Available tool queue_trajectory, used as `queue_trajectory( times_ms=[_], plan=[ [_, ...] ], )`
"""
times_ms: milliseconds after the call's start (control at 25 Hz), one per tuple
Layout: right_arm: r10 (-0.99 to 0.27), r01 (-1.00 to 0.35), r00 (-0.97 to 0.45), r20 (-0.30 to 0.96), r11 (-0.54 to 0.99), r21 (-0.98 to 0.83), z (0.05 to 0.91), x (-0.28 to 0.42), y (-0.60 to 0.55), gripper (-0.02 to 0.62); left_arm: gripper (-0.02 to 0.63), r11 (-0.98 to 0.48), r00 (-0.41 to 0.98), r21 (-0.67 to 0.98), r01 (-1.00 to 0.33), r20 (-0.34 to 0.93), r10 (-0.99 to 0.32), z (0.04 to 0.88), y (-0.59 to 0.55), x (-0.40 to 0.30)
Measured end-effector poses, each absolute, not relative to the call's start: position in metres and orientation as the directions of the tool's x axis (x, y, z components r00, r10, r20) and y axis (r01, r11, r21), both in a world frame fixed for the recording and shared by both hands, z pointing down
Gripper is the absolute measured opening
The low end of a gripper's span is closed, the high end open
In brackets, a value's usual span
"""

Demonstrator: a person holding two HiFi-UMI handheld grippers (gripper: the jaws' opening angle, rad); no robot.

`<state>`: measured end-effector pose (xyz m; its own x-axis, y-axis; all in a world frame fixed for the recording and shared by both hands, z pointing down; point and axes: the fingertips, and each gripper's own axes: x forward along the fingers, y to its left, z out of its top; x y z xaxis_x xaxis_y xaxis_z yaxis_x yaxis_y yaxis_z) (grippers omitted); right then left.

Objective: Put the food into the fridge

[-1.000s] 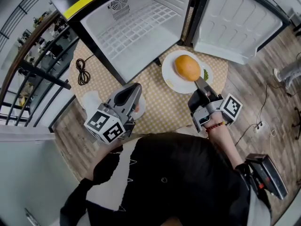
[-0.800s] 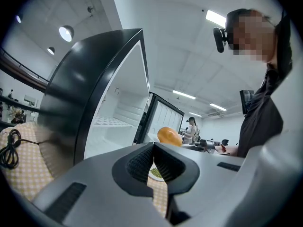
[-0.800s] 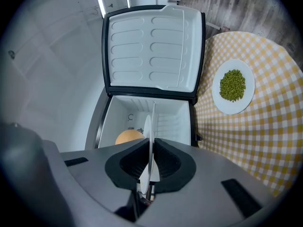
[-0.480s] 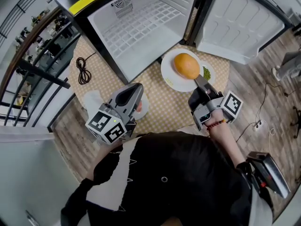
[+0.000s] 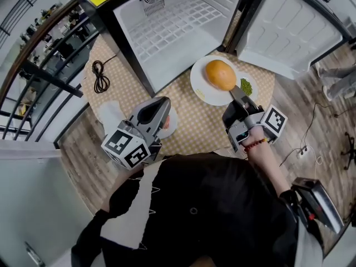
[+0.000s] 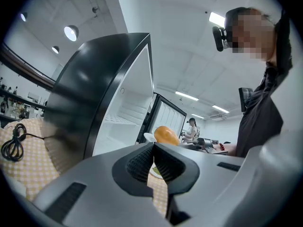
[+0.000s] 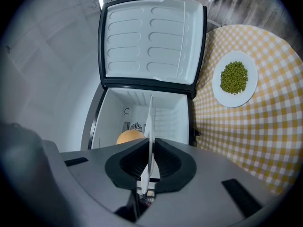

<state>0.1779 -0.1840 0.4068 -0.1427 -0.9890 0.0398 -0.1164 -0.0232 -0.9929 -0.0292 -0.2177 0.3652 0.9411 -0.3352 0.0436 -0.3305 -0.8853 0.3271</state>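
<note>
A white plate (image 5: 207,88) carrying an orange bun (image 5: 221,75) sits in front of the open fridge (image 5: 178,29). My right gripper (image 5: 236,97) is shut on the plate's near rim. In the right gripper view the plate (image 7: 150,122) shows edge-on between the pads of my right gripper (image 7: 150,148), with the bun (image 7: 129,137) behind. A small plate of green peas (image 7: 235,78) lies on the checkered cloth, half hidden by the big plate in the head view. My left gripper (image 5: 154,114) is shut and holds nothing. It hovers over a small white dish (image 5: 168,125).
The fridge door (image 5: 297,29) stands wide open at the right, and the white wire shelf (image 5: 167,24) inside is bare. A black cable (image 5: 100,77) lies coiled on the yellow checkered tablecloth (image 5: 197,124). A railing (image 5: 39,65) runs along the left.
The right gripper keeps its hold on the plate, which has edged slightly toward the fridge. The left gripper has stayed where it was.
</note>
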Motion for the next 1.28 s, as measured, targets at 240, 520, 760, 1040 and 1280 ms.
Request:
queue_trajectory(
  times_ms=[240,520,760,1040,1280],
  plan=[
    [-0.985,-0.122,-0.168,0.044,-0.023,-0.992,0.407,0.172,-0.188,0.028,0.014,-0.875,0.931,0.330,-0.354,0.042,-0.361,0.369,-0.226,-0.035],
    [-0.987,-0.127,-0.151,0.058,-0.039,-0.991,0.402,0.197,-0.188,0.028,0.014,-0.868,0.928,0.343,-0.358,0.030,-0.371,0.368,-0.235,-0.014],
    [-0.981,-0.138,-0.180,0.080,-0.055,-0.989,0.403,0.212,-0.197,0.028,0.014,-0.850,0.914,0.358,-0.386,0.024,-0.405,0.364,-0.235,0.000],
    [-0.953,-0.161,-0.278,0.117,-0.074,-0.984,0.411,0.209,-0.226,0.028,0.014,-0.811,0.878,0.365,-0.457,0.037,-0.478,0.365,-0.239,0.003],
    [-0.914,-0.216,-0.370,0.165,-0.088,-0.973,0.423,0.207,-0.249,0.028,0.014,-0.752,0.820,0.369,-0.547,0.054,-0.570,0.359,-0.236,-0.002]
  ],
)
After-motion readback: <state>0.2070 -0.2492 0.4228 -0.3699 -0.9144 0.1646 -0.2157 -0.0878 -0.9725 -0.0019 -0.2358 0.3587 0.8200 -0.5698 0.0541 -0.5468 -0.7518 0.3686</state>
